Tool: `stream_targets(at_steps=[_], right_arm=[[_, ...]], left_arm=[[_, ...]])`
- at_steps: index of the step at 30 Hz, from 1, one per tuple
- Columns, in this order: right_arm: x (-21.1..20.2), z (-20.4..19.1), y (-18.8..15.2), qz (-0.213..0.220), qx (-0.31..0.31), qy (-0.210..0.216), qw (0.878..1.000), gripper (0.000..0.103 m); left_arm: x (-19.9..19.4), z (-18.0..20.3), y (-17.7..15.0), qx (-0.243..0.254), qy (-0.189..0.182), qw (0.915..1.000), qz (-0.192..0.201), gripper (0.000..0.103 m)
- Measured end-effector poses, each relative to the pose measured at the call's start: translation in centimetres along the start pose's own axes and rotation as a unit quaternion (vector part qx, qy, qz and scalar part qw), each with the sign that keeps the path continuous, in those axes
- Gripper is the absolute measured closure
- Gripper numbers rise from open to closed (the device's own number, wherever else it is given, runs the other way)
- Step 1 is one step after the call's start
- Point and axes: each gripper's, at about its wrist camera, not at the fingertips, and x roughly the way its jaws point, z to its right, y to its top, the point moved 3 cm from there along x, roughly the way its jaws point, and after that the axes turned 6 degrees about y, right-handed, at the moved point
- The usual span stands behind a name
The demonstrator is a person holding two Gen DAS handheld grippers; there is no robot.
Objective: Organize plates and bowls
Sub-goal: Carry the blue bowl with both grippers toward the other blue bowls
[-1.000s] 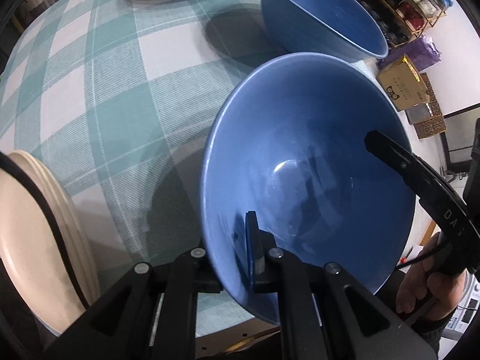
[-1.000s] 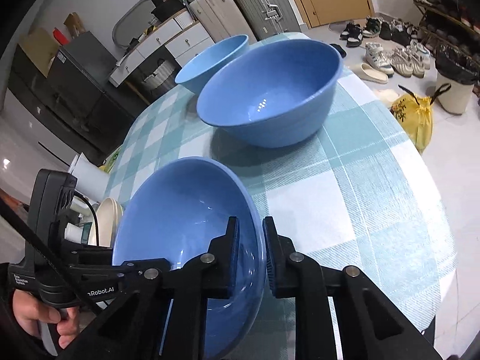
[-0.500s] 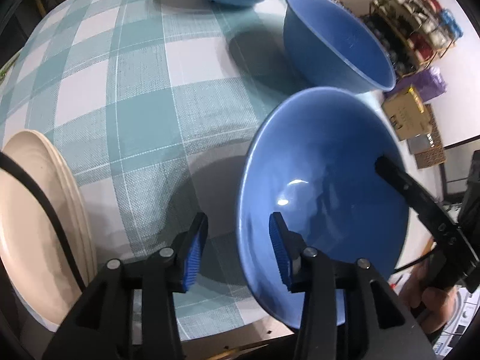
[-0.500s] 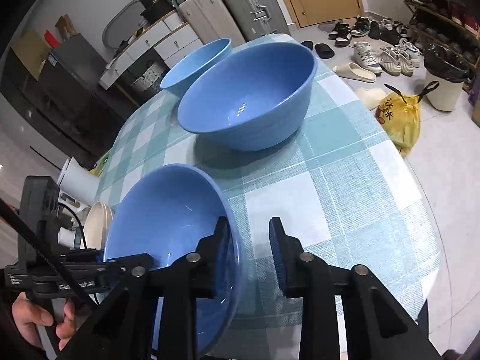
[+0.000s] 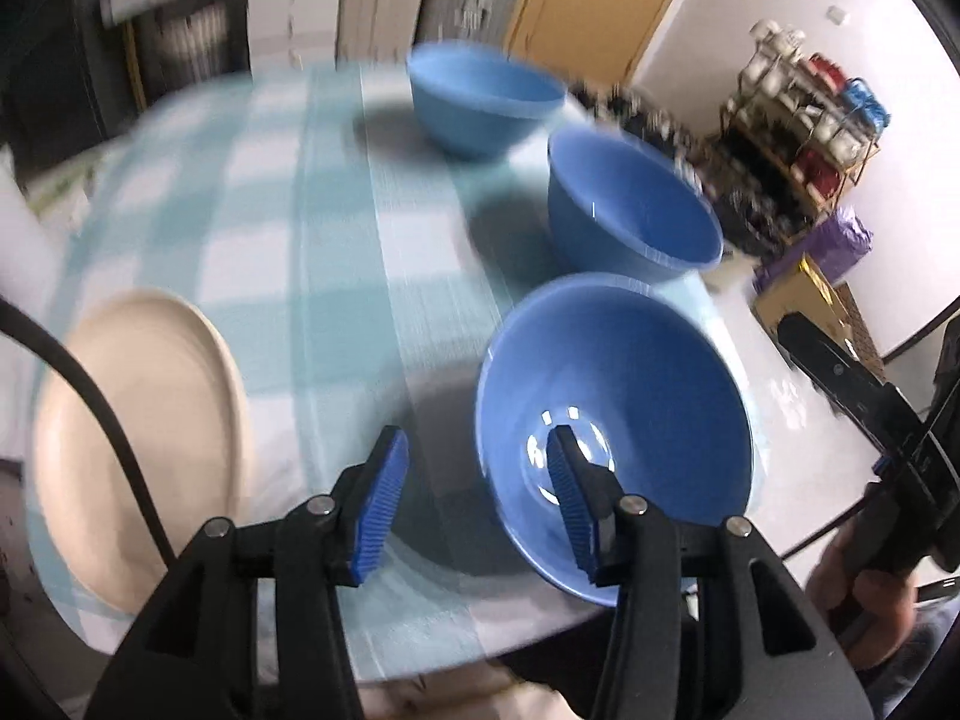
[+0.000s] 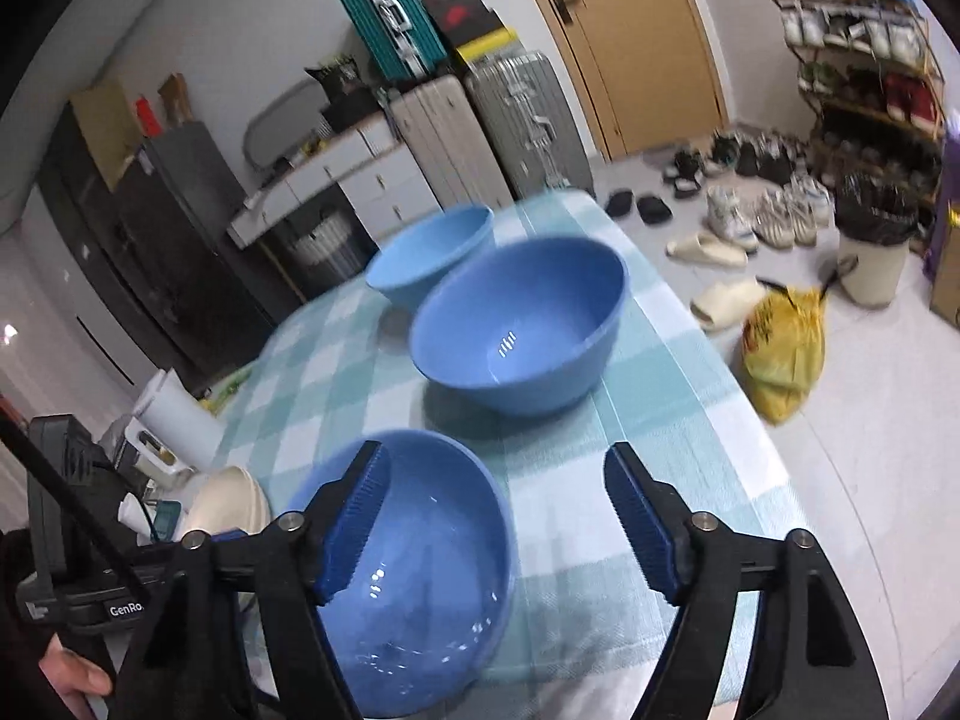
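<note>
Three blue bowls stand on the checked tablecloth. The nearest bowl [image 5: 612,420] [image 6: 420,570] rests upright at the table's front edge, with a middle bowl [image 5: 636,216] [image 6: 522,324] and a far bowl [image 5: 486,102] [image 6: 432,252] behind it. My left gripper [image 5: 477,498] hovers over the near bowl's left rim, jaws opening, pads clear of the rim. My right gripper [image 6: 498,525] straddles the right rim from above, jaws opening wide, touching nothing. Cream plates [image 5: 138,438] [image 6: 228,510] lie stacked to the left.
The round table's edge [image 6: 780,480] drops off to the right, towards a yellow bag [image 6: 780,354] and a bin [image 6: 870,264] on the floor. Suitcases [image 6: 480,132] and a shoe rack [image 6: 870,90] stand behind. A white cup [image 6: 174,420] sits beyond the plates.
Both grippers were shut on the near bowl's rim; they have let go, opened, and lifted back from it. The bowl now sits level on the table.
</note>
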Motion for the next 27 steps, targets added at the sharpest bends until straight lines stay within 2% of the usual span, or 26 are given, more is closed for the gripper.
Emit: stream_targets(at_steps=[3,5,6,7,8,11,16,18,21,22,27], right_arm=[[-0.6,-1.2,0.2,0.018,-0.024,0.010,1.000,0.015],[-0.9,-2.4,0.2,0.029,-0.050,0.012,0.998,0.014],[-1.1,-2.9,0.0,0.033,-0.062,0.012,0.997,0.011],[-1.1,-3.5,-0.1,0.034,-0.072,0.010,0.997,0.010],[-1.2,-4.0,-0.1,0.036,-0.082,0.010,0.996,0.009],[-1.5,-5.2,-0.4,0.061,-0.110,0.016,0.992,0.005],[-1.1,-6.2,-0.6,0.091,-0.145,0.004,0.985,0.002],[-0.6,-6.3,-0.9,0.096,-0.148,0.004,0.984,0.001],[0.6,-6.1,-1.1,0.092,-0.159,0.009,0.983,0.001],[1.2,-6.2,-1.3,0.091,-0.165,0.009,0.982,0.001],[3.6,-6.0,-1.4,0.070,-0.179,0.003,0.981,0.001]], left_arm=[[-1.4,-0.7,0.3,-0.007,0.012,0.9971,0.075,0.049],[-1.9,-1.3,0.1,-0.010,0.018,0.9935,0.112,0.027],[-1.8,-1.5,0.2,-0.011,0.028,0.9902,0.136,0.011],[-1.4,-1.7,0.5,-0.009,0.039,0.9866,0.158,0.008],[-1.7,-1.7,0.4,-0.002,0.055,0.9815,0.183,0.008],[-1.7,-1.9,0.6,0.020,0.080,0.9725,0.218,0.008],[-2.0,-2.3,-0.1,0.034,0.081,0.9599,0.267,0.007],[-1.4,-2.6,0.3,0.031,0.080,0.9630,0.256,0.005],[-0.3,-3.4,1.4,0.005,0.042,0.9764,0.212,0.005],[-0.1,-3.8,1.6,-0.003,0.030,0.9777,0.208,0.005],[0.8,-4.9,2.6,-0.019,0.039,0.9807,0.191,0.005]])
